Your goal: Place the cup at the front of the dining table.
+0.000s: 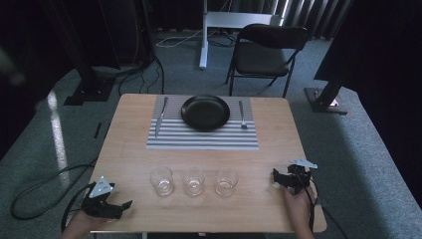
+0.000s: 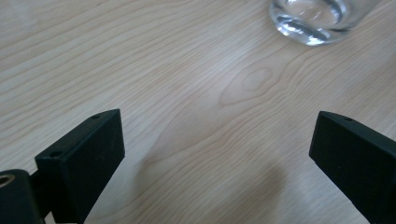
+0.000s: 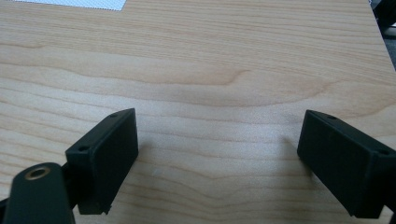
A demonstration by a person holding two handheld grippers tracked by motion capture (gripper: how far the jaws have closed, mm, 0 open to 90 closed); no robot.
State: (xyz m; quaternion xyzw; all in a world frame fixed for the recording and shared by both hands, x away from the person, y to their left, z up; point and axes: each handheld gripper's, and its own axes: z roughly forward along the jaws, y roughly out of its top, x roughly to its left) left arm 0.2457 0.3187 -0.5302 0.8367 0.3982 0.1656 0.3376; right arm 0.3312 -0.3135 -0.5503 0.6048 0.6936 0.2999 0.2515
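Three clear glasses stand in a row near the table's front: left glass [image 1: 161, 180], middle glass [image 1: 193, 182], right glass [image 1: 226, 181]. A black plate [image 1: 205, 112] rests on a striped placemat [image 1: 202, 138], with a knife [image 1: 160, 117] to its left and a fork [image 1: 242, 114] to its right. My left gripper [image 1: 122, 206] sits open at the front left corner, nothing between its jaws; a glass base [image 2: 314, 21] lies ahead of it. My right gripper [image 1: 276, 178] is open at the front right, over bare wood [image 3: 210, 84].
The wooden table [image 1: 129, 149] ends close behind both hands. A black folding chair [image 1: 266, 52] stands beyond the far edge, with stand feet and cables on the carpet around it. A placemat corner [image 3: 74, 3] shows ahead of the right gripper.
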